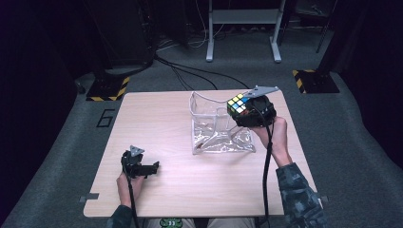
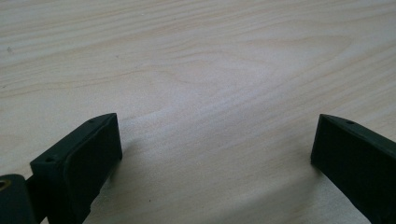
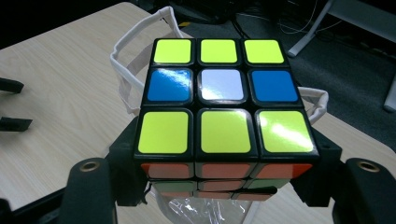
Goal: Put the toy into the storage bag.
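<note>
Right gripper (image 3: 224,186) clamps cube (image 3: 219,98) (above bag (image 1: 216,128))

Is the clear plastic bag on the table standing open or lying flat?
Standing open. The clear bag has its white-edged mouth raised and spread, with the puzzle cube held above it by the right hand-held gripper.

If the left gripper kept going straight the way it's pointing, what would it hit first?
Most likely the bare table. The left gripper stands open with nothing between its jaws, angled down at the wood close ahead. In the high view it points toward the clear bag, but that lies well beyond, so the tabletop probably comes first.
</note>
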The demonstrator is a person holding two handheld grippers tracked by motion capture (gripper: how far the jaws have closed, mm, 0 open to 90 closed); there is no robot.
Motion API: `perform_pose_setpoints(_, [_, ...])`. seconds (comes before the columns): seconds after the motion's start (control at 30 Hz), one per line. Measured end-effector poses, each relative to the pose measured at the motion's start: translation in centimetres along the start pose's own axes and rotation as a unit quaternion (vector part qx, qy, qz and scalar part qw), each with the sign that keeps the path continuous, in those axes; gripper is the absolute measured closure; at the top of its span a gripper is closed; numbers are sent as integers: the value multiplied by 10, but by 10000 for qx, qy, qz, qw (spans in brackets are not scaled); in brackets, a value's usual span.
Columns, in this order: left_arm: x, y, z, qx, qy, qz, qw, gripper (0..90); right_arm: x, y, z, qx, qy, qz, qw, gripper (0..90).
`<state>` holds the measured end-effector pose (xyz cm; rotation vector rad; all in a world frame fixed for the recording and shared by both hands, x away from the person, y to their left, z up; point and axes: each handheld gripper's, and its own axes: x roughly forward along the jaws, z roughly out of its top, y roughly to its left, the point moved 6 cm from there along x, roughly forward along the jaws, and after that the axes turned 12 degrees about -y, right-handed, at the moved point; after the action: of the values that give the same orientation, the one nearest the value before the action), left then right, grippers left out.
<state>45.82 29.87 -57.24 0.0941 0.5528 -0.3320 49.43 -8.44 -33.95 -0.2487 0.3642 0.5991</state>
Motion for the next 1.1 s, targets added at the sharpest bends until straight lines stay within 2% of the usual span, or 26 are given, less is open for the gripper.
perform_pose_setpoints(0.4, [0,0,0,-21,-14,18,10000,17,24,-1,2,-36,144,42,9999,325])
perform_pose_setpoints(0.8, [0,1,0,-17,-14,27,10000,18,57,-6,-8,118,315,110,9994,325])
perform_pose_setpoints(1.1, [0,0,0,-26,-16,25,10000,19,74,-16,-16,244,468,-25,9986,325])
